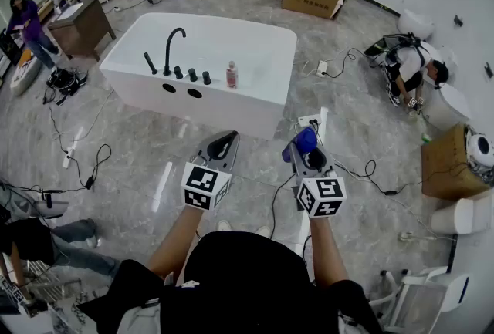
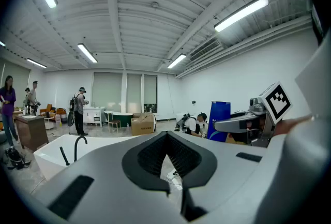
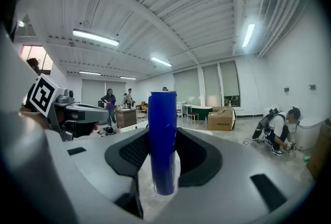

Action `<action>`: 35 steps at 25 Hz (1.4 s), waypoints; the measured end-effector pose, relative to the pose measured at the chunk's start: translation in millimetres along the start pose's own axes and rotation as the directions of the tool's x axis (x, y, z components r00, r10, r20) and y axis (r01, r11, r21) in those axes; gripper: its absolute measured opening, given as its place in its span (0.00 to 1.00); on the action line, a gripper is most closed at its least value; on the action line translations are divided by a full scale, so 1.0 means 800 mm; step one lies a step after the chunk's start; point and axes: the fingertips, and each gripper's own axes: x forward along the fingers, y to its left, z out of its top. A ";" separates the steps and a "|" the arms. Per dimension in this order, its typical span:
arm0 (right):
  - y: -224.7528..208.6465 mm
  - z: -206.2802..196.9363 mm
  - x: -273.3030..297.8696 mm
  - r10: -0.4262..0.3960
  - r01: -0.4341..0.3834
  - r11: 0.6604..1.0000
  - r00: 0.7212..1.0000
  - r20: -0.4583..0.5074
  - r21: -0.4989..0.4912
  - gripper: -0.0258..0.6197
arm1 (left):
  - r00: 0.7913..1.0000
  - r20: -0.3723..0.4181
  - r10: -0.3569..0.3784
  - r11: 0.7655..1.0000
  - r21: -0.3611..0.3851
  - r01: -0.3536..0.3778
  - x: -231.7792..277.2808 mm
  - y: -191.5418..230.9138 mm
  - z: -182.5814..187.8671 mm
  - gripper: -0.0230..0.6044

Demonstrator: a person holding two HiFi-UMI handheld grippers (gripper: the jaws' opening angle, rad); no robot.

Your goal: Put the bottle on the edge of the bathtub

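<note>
Blue bottle (image 1: 306,139): clamped in right gripper (image 1: 302,150); left gripper (image 1: 224,142) closed, empty. Bathtub (image 1: 266,99) at 12 o'clock, well apart; carry and placing remain

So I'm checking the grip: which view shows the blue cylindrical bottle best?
The right gripper view: the blue cylindrical bottle stands upright between the right gripper's jaws, full height. The head view catches only its top; the left gripper view, its side.

A blue cylindrical bottle (image 3: 163,140) is held upright between the fingers (image 3: 196,158) of the right gripper (image 3: 163,176), off the floor and well apart from the bathtub (image 1: 262,105). The bathtub is white and rectangular, with a broad flat edge.
</note>
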 end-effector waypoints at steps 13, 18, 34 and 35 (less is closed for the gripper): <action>-0.040 -0.009 -0.008 0.040 -0.039 0.999 0.999 -0.005 0.019 0.29 | 1.000 -0.011 0.015 1.000 -0.008 -0.015 0.034 -0.041 -0.004 0.06; -0.061 -0.015 -0.014 0.061 -0.061 0.998 0.998 -0.010 0.021 0.29 | 0.999 -0.018 0.028 1.000 -0.012 -0.029 0.046 -0.064 -0.008 0.06; -0.086 -0.024 0.014 0.111 -0.110 0.994 0.993 -0.028 0.024 0.29 | 0.997 -0.031 0.075 0.997 -0.029 -0.076 0.076 -0.059 -0.015 0.06; -0.089 -0.023 0.020 0.110 -0.110 0.994 0.993 -0.031 0.024 0.29 | 0.997 -0.033 0.073 0.997 -0.030 -0.074 0.082 -0.055 -0.015 0.06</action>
